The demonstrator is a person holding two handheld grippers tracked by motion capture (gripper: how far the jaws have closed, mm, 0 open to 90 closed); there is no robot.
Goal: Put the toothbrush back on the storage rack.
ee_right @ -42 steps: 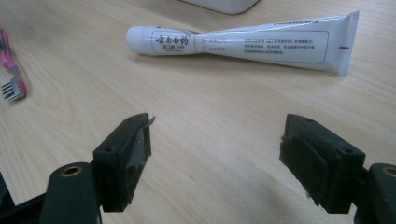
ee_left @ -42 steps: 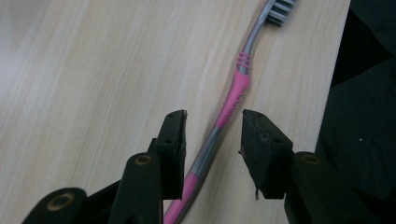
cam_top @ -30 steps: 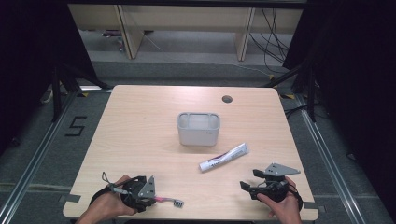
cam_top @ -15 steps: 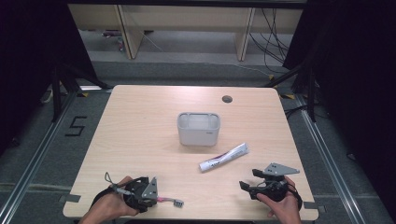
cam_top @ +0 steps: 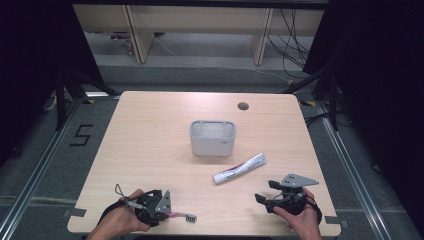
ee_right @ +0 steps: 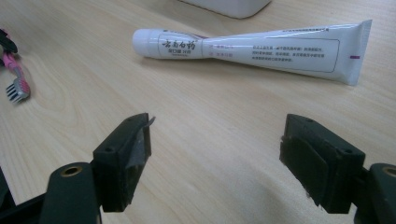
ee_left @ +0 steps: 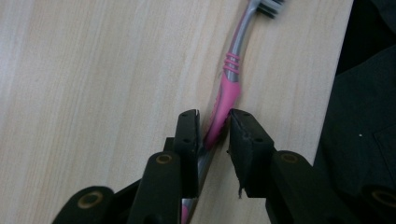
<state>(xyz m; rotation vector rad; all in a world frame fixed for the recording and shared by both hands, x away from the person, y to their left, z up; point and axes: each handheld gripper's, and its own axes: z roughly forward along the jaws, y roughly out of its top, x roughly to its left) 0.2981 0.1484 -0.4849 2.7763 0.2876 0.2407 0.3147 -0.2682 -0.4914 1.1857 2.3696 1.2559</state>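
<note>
A pink and grey toothbrush (cam_top: 182, 216) lies flat near the table's front edge, bristle head to the right. My left gripper (cam_top: 167, 215) is down at its handle. In the left gripper view the pink handle (ee_left: 231, 70) runs between the two jaws of that gripper (ee_left: 212, 116); they have just been closing, and thin gaps still show beside the handle. A white toothpaste tube (cam_top: 240, 169) lies at centre right. My right gripper (cam_top: 266, 191) rests a short way in front of it, open and holding nothing (ee_right: 217, 126), with the tube (ee_right: 252, 49) ahead of it.
A white rectangular holder (cam_top: 212, 145) stands at the table's centre, behind the tube. A round cable hole (cam_top: 243, 106) sits near the far edge. The table's front edge (cam_top: 225, 233) runs close behind both hands.
</note>
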